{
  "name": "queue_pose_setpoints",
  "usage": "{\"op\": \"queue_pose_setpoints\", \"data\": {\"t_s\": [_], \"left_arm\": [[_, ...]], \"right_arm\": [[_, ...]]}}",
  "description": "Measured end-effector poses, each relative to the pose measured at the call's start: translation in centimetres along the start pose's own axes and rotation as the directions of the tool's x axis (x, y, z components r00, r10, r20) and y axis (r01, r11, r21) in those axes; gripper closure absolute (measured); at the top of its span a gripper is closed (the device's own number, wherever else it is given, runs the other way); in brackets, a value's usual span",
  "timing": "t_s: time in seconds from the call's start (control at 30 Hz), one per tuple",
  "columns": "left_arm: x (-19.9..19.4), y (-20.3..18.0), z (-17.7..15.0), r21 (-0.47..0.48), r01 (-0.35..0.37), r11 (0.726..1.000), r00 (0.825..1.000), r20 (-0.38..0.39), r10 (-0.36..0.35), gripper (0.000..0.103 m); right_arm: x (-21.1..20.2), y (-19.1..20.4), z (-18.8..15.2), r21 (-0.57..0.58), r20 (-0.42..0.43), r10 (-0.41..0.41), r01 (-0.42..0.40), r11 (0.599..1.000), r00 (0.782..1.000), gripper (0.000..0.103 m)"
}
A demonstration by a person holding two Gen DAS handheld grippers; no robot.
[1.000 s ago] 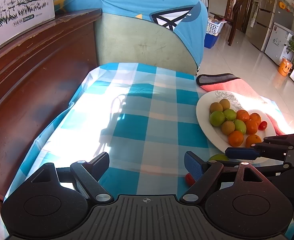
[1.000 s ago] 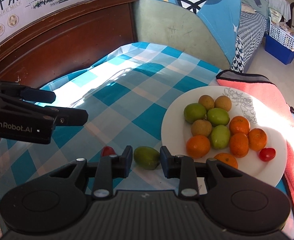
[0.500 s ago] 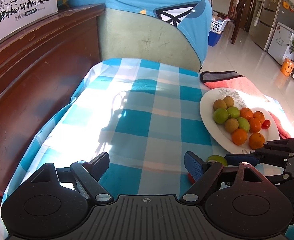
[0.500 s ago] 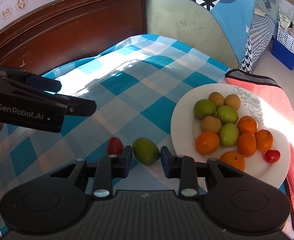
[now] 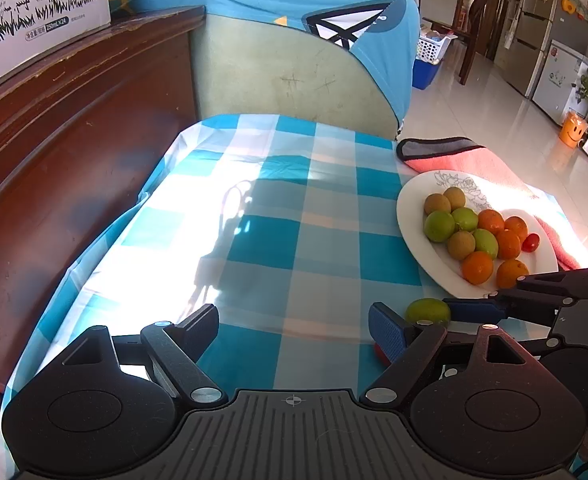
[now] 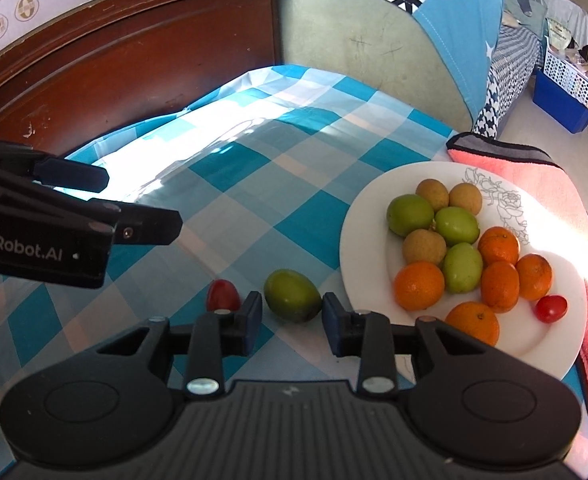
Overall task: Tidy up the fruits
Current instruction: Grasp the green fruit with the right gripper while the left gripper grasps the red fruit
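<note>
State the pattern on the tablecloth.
The tablecloth is a blue-and-white check, clearest in the left wrist view.

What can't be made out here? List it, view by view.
- Red tomato on the cloth: the right gripper hides its lower part in the right wrist view; in the left wrist view only a sliver shows behind the left gripper.
- Plate: near rim hidden by the right gripper body.
- Milk carton: print cut off by the top edge.
- Green fruit: contact with the jaws unclear.
</note>
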State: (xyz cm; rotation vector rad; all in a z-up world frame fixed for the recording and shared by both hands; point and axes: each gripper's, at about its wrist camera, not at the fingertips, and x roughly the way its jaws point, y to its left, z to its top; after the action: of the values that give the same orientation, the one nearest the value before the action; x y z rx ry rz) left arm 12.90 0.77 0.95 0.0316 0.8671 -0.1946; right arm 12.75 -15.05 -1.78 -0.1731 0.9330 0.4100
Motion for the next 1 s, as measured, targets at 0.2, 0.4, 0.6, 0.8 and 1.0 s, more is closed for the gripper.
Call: {"op": "queue_pose_setpoints", "data": {"t_s": [0.2,0.4,0.6,0.8,1.0], "left_arm": [[0.1,0.0,-0.1,0.002,0.009,1.000,1.000,-0.009,-0.009,0.020],[0.3,0.2,-0.2,-0.011,0.017,1.000,1.000,-0.016,-0.018,0.020],[0.5,-1.0,-0.9,0.015,0.047,0.999,0.998,-0.029,-0.047,0.021],[1.0,-4.4,-2.6,0.115,0.121,0.986,0.992,-0.044,-0.117,0.027],[2.2,-4.9,-3.2,0.093,0.122,0.988,0.991,-0.068,-0.116,0.050]], "right_arm": [[0.5,0.2,0.0,-0.009,0.011,-0.009,0.009,1.000,1.000,0.072],[0.0,0.2,-0.1,-0.011,0.017,0.003,-0.002,1.000,1.000,0.072],[-2.4,-1.3,0.2,0.046,0.051,-0.014,0.012,0.999,0.999,0.072],[-4.7,-3.7,0.6,0.155,0.104,-0.038,0.021,0.988,0.994,0.072],[-5.4,-4.6,0.7,0.211,0.114,-0.041,0.016,0.977,0.993,0.072]]}}
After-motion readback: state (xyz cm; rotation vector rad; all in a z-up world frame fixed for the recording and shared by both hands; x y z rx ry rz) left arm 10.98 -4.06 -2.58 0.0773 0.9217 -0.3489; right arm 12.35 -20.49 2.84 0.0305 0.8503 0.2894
